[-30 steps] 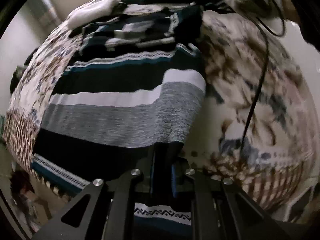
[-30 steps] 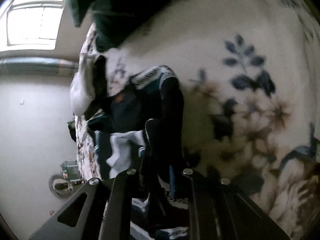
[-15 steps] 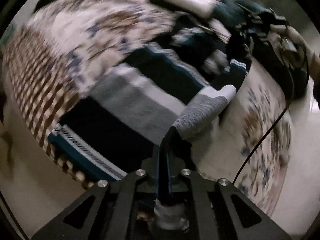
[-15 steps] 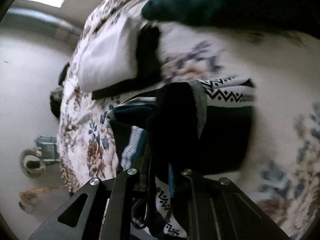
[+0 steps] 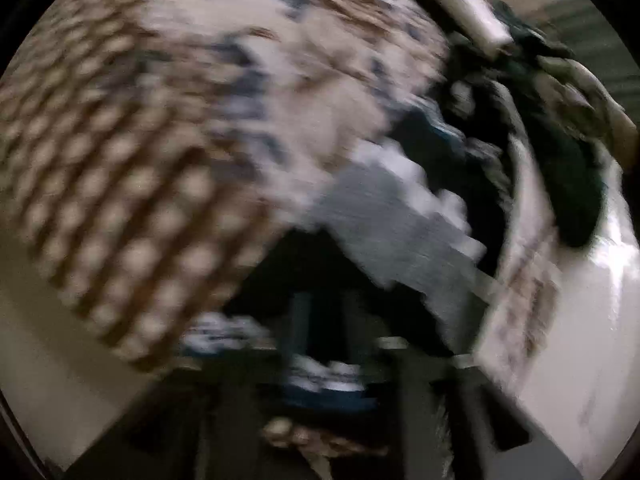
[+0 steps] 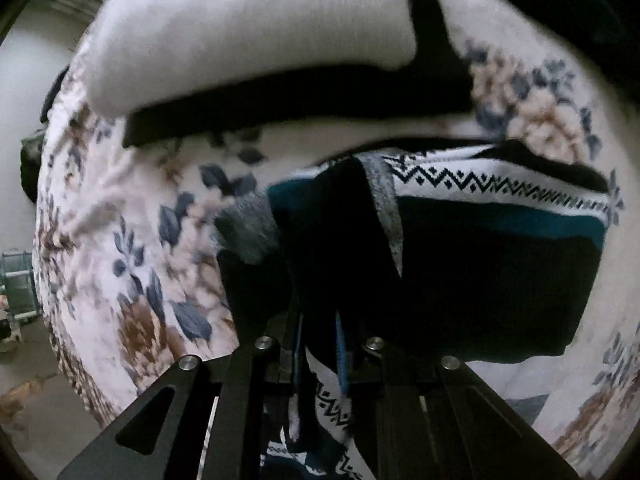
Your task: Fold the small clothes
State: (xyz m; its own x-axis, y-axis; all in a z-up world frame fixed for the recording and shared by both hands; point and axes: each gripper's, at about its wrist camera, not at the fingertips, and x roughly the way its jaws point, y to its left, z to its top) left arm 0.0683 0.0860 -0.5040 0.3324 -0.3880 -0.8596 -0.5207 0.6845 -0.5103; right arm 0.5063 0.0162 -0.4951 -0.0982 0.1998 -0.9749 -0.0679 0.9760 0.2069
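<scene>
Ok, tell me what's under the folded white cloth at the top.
Under the folded white cloth lies a flat black cloth, on the floral bedspread. How far the black cloth reaches underneath is covered.

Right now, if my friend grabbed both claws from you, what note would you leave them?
Left claw: opening; picture blurry, sweater cloth seems to lie between the jaws.
Right claw: shut on a dark fold of the sweater.
Sweater lies on the flowery bed, below a white pillow.
Done: one part is folded over.
Left: let go, smooth it, finish folding. Other dark clothes wait at the bed's edge.
</scene>
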